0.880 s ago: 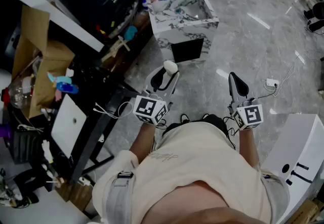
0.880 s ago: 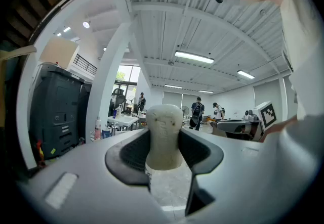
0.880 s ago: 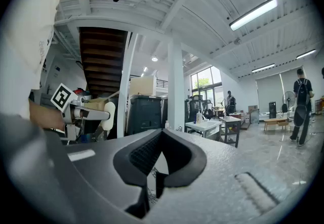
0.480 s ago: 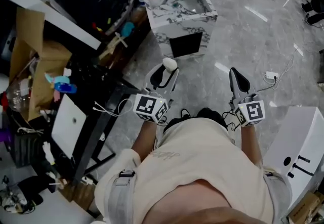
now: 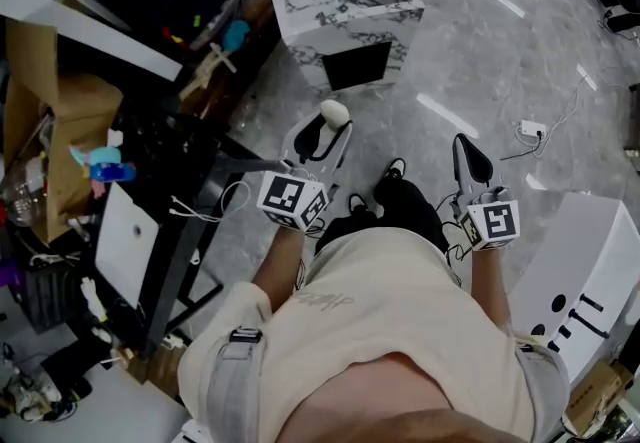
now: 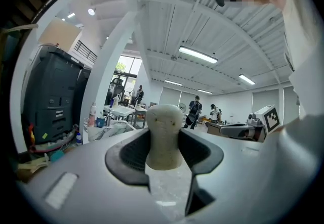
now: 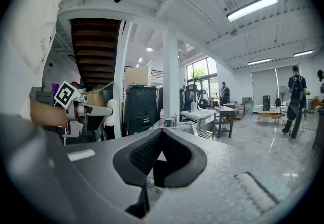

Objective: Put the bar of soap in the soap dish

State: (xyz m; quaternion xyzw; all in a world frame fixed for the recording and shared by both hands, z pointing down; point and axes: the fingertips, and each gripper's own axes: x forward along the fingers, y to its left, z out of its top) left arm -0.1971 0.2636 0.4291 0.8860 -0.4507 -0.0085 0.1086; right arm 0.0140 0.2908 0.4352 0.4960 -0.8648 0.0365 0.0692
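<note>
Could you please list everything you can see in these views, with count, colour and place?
bar of soap: one, pale cream, upright between the left tool's pads
sink unit: one, white-grey marble, on the floor ahead
cardboard box: one, brown, far left
power strip: one, white, on the floor at right
cabinet: one, white, lower right
people: a few, dark clothes, far across the hall
shirt: one, beige, the wearer's own
left tool: one, grey, shut on the soap
right tool: one, grey, shut, empty
</note>
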